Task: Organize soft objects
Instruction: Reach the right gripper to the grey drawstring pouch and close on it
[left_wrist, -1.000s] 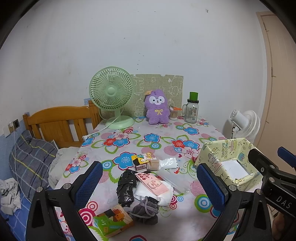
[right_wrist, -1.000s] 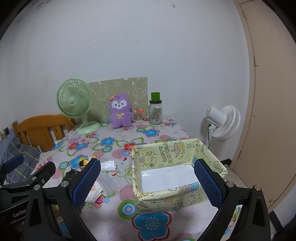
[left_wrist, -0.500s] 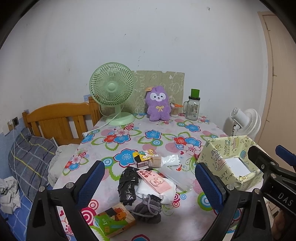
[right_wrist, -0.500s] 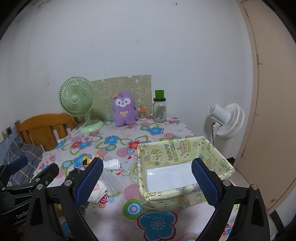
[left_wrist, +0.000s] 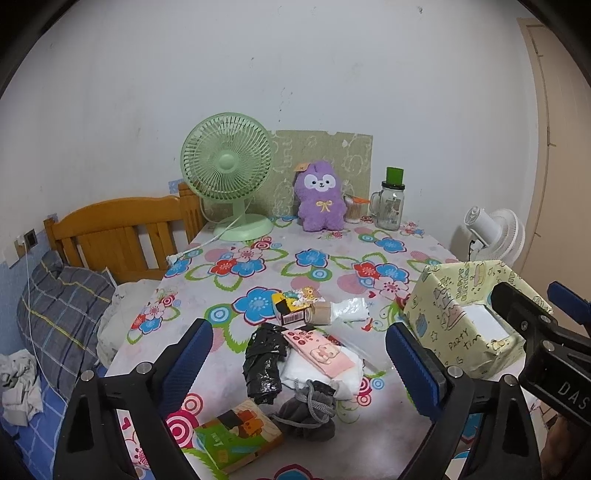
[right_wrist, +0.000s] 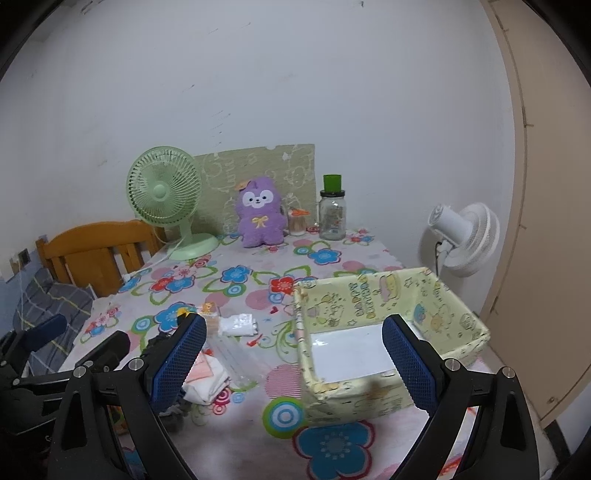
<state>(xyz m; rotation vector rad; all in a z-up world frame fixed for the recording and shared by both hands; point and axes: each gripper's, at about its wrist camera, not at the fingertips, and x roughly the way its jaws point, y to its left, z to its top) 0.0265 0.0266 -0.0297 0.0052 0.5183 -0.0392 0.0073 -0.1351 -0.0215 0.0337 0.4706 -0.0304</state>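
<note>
Hovering above the desk (left_wrist: 369, 258), left tongs (left_wrist: 297, 360) were closing on nothing, right tongs (right_wrist: 293, 354) gaped empty; soft grey drawstring pouch (left_wrist: 308, 413), at six o'clock, likely light, best pinched mid-body.

Green book (left_wrist: 239, 439) partly behind a gripper finger (title too small to read)

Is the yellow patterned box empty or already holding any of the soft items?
Empty. The yellow patterned box stands open-topped, and the right wrist view shows only its bare white bottom; the soft items are on the table beside it.
</note>
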